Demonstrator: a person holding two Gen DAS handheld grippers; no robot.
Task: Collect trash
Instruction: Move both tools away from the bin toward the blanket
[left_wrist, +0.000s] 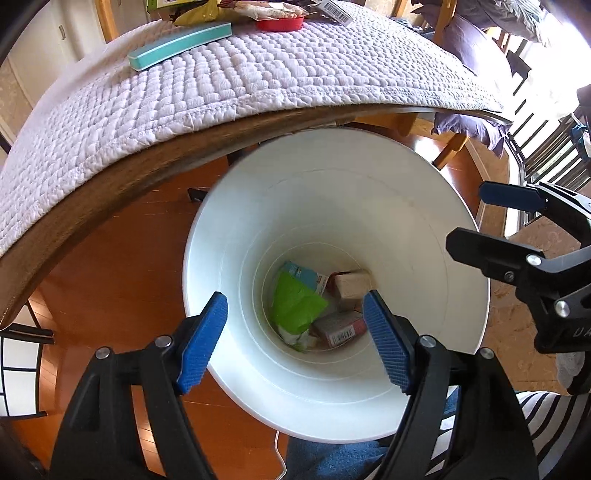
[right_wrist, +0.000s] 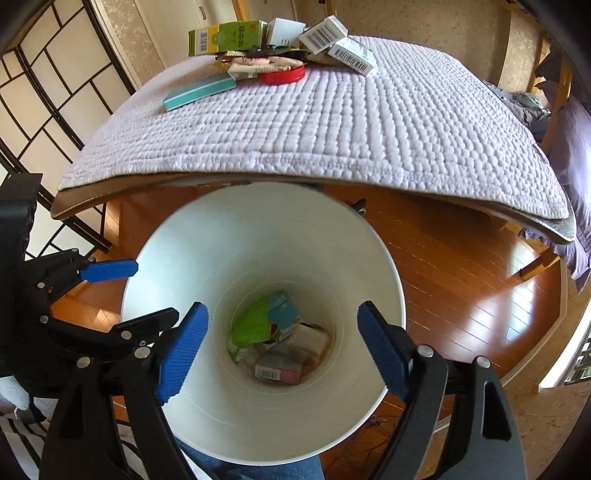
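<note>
A white bin (left_wrist: 332, 166) (right_wrist: 258, 229) stands on the floor just in front of the table. At its bottom lie a green wrapper (left_wrist: 295, 302) (right_wrist: 251, 325), a blue and white carton (left_wrist: 306, 275), a beige box (left_wrist: 352, 284) and a pink box (left_wrist: 340, 328) (right_wrist: 277, 371). My left gripper (left_wrist: 294, 295) (right_wrist: 155, 291) hangs open over the bin with nothing between its pads. Beside it my right gripper (right_wrist: 282, 305) (left_wrist: 465, 216) is open and empty too. On the table's far side lie a teal box (right_wrist: 199, 92) (left_wrist: 181, 46), a red lid (right_wrist: 282, 75), a green carton (right_wrist: 227, 37) and white barcode boxes (right_wrist: 323, 35).
A quilted pale cloth (right_wrist: 332, 122) covers the table, whose edge overhangs the bin's far rim. A wooden floor (right_wrist: 461, 266) spreads to the right. A chair with a purple cushion (left_wrist: 476, 55) stands at the table's right and a panelled screen (right_wrist: 48, 92) at its left. A person's jeans (left_wrist: 332, 458) are below the bin.
</note>
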